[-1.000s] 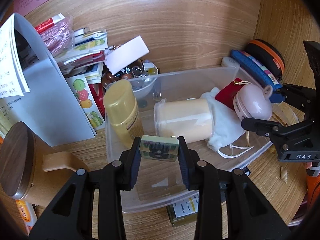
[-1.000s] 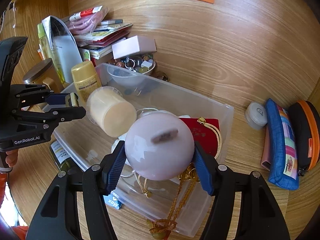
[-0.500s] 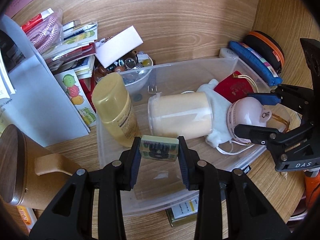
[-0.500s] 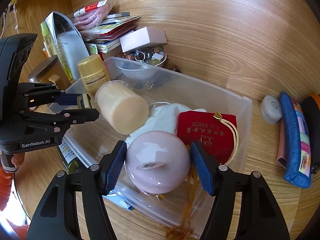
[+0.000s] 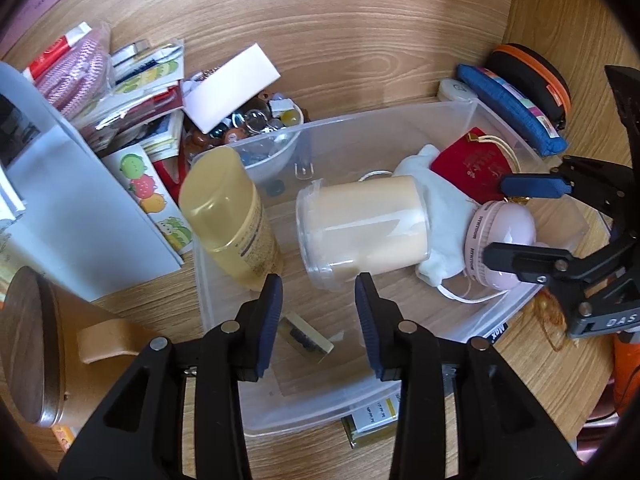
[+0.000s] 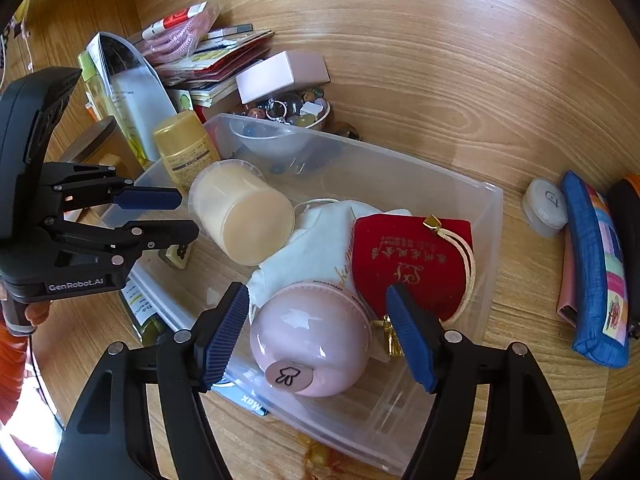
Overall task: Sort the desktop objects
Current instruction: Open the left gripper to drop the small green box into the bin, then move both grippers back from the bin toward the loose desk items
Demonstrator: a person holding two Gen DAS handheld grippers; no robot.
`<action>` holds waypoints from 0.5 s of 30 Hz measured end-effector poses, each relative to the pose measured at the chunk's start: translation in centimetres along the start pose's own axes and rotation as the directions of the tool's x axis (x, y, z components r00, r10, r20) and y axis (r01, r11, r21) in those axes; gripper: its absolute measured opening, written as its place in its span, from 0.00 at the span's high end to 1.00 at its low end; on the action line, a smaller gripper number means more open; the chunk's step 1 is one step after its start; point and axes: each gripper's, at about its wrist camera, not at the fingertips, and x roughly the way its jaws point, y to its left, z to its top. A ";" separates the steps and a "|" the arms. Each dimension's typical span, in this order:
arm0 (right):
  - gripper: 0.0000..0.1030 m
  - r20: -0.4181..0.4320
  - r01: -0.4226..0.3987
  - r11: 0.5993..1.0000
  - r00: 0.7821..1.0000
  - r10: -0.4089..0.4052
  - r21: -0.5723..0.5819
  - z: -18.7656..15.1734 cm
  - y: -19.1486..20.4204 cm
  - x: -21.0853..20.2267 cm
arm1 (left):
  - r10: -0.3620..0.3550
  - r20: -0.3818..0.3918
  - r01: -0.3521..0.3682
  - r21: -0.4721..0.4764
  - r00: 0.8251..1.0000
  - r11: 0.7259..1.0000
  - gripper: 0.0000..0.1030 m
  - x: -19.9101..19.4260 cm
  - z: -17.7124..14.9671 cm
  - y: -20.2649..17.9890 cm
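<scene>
The clear plastic bin [image 5: 460, 120] lay just ahead of both my tools on the tabletop [image 6: 440, 60], already holding most of the sorted things. Inside it, past my left hand-held gripper [image 5: 318, 316], the cream candle jar [image 5: 360, 228] lay on its side; I judged it heavy, smooth glass, best taken across its middle. Between the spread fingers of my right hand-held gripper [image 6: 318, 340] sat the pink round case [image 6: 310, 340], touching neither pad; it looked light, glossy and liable to slip, so I would grip it at its widest band. The red pouch [image 6: 412, 260] beyond it looked soft. Below my left tool's parted, empty fingers lay the small green block [image 5: 306, 338], rigid and easily pinched across its short sides.
</scene>
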 end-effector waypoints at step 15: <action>0.32 0.116 0.097 0.995 0.989 -0.095 -0.014 -1.2 1.2 -5.2 | 0.053 0.136 -0.045 -0.059 0.989 0.997 0.36 -5.0 -1.0 -0.1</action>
